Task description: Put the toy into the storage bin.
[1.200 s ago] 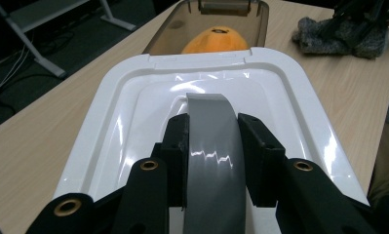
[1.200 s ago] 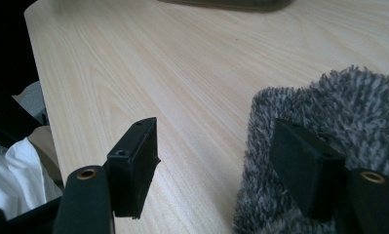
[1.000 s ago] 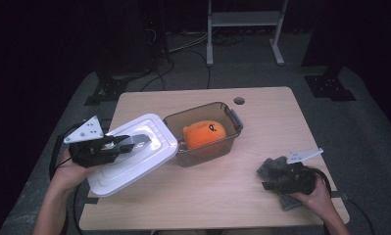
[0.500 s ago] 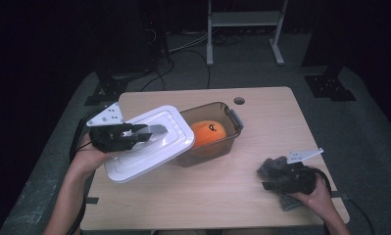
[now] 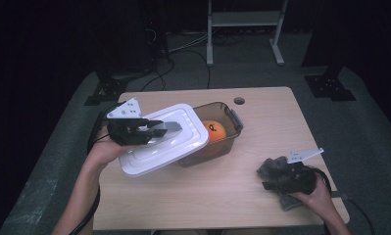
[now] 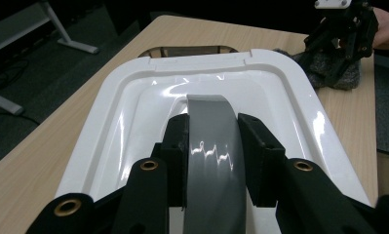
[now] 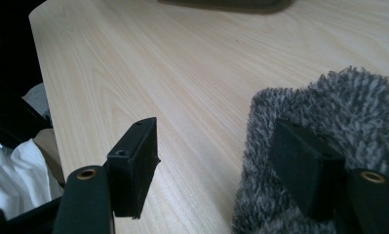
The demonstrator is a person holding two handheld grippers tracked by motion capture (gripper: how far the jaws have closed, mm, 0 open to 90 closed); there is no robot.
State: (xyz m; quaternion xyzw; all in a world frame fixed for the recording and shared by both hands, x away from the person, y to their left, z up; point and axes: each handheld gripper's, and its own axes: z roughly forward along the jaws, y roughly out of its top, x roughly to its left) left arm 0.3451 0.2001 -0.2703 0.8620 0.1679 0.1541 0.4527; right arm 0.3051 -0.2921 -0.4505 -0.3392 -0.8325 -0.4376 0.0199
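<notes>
Left claw (image 6: 211, 151) clamped on glossy white lid's (image 6: 133, 112) grey handle (image 6: 214, 146); right claw (image 7: 221, 151) agape beside fuzzy grey cloth (image 7: 338, 102).

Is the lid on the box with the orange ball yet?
Not yet. The orange ball already sits in the brown box. The left claw is shut on the grey handle of the white lid, holding it tilted over the box's edge. Left: setting it down flat. The right claw rests open by a fuzzy grey cloth.
</notes>
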